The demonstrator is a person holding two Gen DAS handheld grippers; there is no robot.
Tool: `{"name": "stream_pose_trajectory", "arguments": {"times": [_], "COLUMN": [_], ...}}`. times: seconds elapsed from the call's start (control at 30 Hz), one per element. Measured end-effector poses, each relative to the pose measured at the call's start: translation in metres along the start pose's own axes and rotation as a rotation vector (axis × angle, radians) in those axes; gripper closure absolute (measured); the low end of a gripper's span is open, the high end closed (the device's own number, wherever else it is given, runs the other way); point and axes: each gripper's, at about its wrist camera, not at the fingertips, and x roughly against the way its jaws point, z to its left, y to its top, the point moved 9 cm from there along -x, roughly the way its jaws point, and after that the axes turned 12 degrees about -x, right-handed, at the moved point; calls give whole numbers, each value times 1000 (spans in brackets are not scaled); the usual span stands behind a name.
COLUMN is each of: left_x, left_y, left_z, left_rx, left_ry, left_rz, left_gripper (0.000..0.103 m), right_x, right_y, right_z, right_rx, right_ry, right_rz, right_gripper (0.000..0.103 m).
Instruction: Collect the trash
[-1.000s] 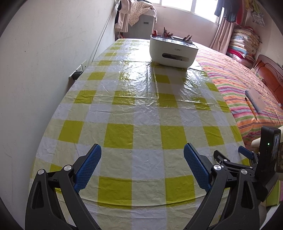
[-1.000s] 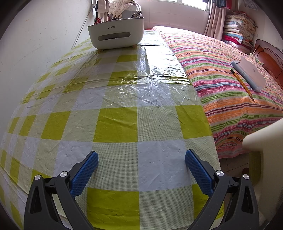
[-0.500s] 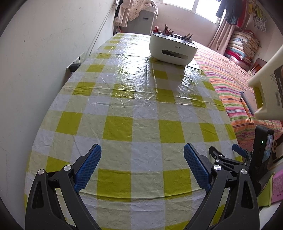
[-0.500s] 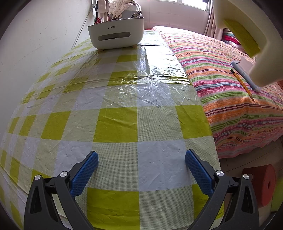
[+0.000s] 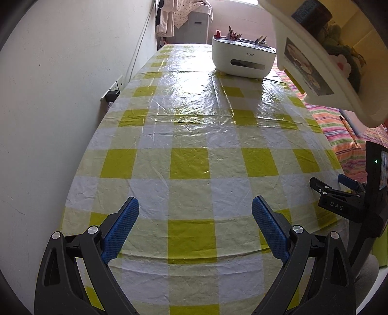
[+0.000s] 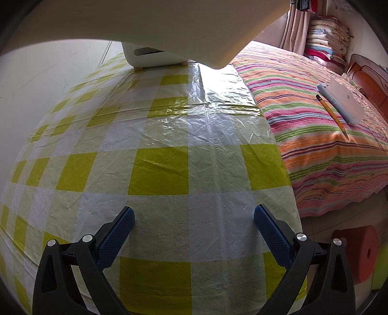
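Both of our grippers hover over the near end of the table: our left gripper (image 5: 195, 219) has its blue pads spread wide with nothing between them, and our right gripper (image 6: 194, 229) is just as wide and equally empty. Under them we see only the yellow-and-white checked tablecloth (image 5: 189, 135), glossy and creased, with no loose trash lying on it that we can make out.

Higher up, a cream plastic bin (image 5: 315, 60) hangs tilted in the air at the right of the left wrist view; its open side shows crumpled items inside, among them something green and a dark packet, though we cannot tell exactly what they are. In the right wrist view its pale underside (image 6: 150, 21) fills the top of the frame.

At the far end of the table stands a white desktop organizer (image 5: 243, 59), with a few red and dark items poking out of its top.

Beside the table lies a striped bed (image 6: 322, 140) bearing a pencil (image 6: 332, 116) and a grey case (image 6: 344, 103).
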Motion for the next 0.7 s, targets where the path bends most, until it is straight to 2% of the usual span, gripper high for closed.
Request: {"name": "stream_pose_trajectory", "arguments": {"times": [0.4, 0.47, 0.57, 0.7], "left_x": [3, 3, 6, 13], "left_y": [4, 6, 8, 13], "left_z": [-7, -7, -8, -11], "left_rx": [-8, 5, 26, 13], "left_ry": [-40, -65, -109, -106], "left_rz": [-13, -14, -37, -78], "left_gripper": [10, 10, 10, 10], "right_x": [0, -1, 0, 0], "right_y": [0, 1, 1, 1], "right_z": [0, 0, 0, 0], "right_rx": [0, 0, 0, 0], "right_ry": [1, 1, 1, 1], "right_rz": [0, 1, 0, 0], "right_gripper": [7, 7, 7, 7]}}
